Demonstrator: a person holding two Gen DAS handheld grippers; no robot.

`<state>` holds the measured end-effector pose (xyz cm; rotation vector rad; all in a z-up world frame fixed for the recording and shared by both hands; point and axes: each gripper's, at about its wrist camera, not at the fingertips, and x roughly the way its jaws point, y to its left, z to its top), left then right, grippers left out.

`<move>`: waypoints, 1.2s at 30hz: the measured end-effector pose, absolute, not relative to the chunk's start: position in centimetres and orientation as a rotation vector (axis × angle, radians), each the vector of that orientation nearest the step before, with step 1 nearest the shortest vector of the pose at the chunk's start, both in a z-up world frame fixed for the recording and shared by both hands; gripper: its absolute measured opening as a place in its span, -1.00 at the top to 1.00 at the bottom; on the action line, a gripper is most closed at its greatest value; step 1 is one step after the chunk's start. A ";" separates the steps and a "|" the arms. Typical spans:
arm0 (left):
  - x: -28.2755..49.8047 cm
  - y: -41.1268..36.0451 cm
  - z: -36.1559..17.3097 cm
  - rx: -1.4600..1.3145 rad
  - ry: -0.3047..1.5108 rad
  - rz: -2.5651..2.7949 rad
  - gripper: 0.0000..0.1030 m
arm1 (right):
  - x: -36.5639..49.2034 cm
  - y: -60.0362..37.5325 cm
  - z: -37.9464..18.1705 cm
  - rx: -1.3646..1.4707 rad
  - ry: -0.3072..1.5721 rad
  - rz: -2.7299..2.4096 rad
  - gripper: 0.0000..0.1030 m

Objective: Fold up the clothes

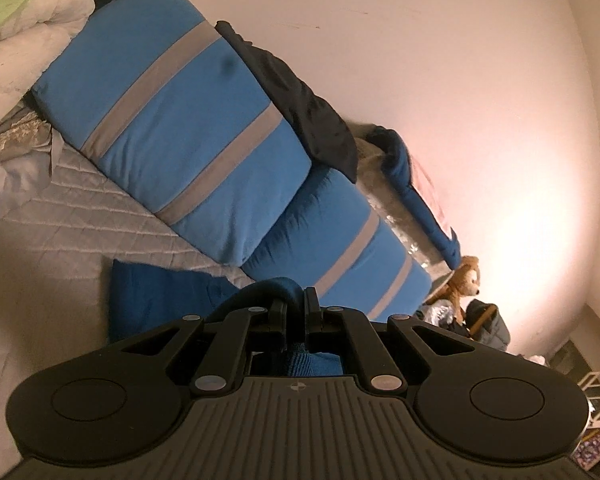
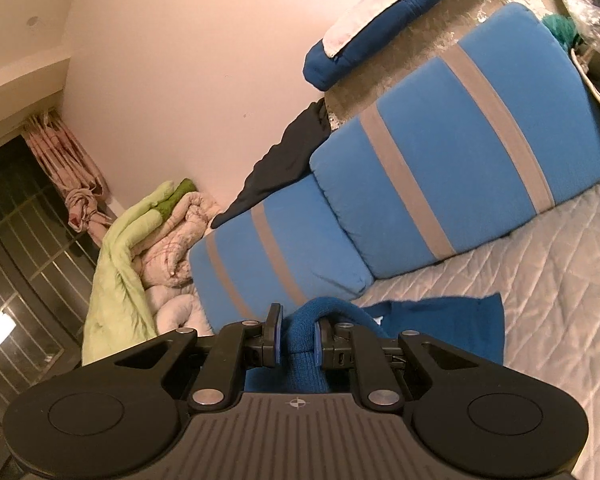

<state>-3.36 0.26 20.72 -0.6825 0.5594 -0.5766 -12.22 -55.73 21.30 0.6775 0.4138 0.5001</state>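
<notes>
L gripper (image 1: 296, 304): jaws clenched on fold of blue knit garment (image 1: 160, 296); cloth bunched over tips, rest hanging toward quilted bed (image 1: 60, 216). R gripper (image 2: 298, 330): jaws clamped on thick bunch of same garment (image 2: 440, 320), blue pads (image 2: 277, 336) pressing both sides. Garment lifted off bed in front of 2 blue/grey-striped cushions (image 2: 440, 168). Dark cloth (image 1: 300, 100) draped behind cushions. Green/cream bedding (image 2: 132, 256) at bed end. Plush toy (image 1: 464, 276) by wall.

Matt black plastic tool (image 2: 297, 334), ribbed blue knit garment (image 2: 304, 368), quilted grey bedspread (image 2: 540, 280), soft fleecy blue cushions (image 1: 188, 120)
</notes>
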 end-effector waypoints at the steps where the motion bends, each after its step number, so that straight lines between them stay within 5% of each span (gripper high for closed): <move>1: -2.8 0.2 20.7 -0.684 0.561 -0.570 0.87 | -11.7 -55.7 21.3 0.674 0.411 0.495 0.68; 32: 13.9 -2.3 6.7 -0.710 0.849 -0.338 0.85 | 7.3 -54.7 6.1 0.715 0.665 0.256 0.67; 36: 14.9 -1.8 4.6 -0.774 0.886 -0.316 0.80 | 8.9 -54.6 4.4 0.731 0.715 0.239 0.55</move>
